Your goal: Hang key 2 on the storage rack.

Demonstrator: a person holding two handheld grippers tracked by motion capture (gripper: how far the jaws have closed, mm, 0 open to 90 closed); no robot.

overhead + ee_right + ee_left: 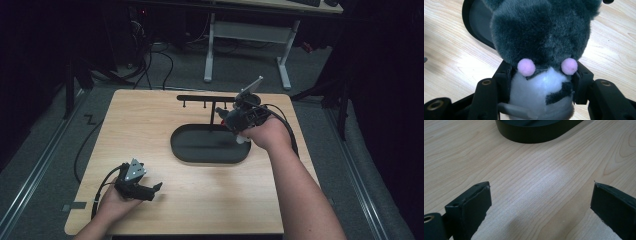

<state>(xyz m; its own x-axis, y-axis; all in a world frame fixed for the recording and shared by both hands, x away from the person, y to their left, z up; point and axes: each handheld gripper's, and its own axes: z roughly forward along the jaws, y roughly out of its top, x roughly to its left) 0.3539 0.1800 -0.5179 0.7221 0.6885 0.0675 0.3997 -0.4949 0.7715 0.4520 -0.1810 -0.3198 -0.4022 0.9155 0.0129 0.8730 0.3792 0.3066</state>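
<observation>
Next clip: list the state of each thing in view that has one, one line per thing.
Plush toy: grey and white, clamped between the right gripper's fingers, held above the table.
Right gripper: shut on the plush toy.
Left gripper: open, nothing between its fingers, low over the table.
Black tray: lying flat; nothing visible inside.
Hook rack: upright, hooks bare.

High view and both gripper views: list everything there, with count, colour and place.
Plush toy: one, grey with white belly and two pink pompoms, held above the tray's right end.
Tray: one, black, oval, table centre.
Rack: one, black bar with hooks, behind the tray.
Table: one, light wood.
Desk frame: one, white, on the floor beyond.
Left gripper: one, black, fingers apart, resting near-left.
Right gripper: one, black, fingers clamped on the toy.
</observation>
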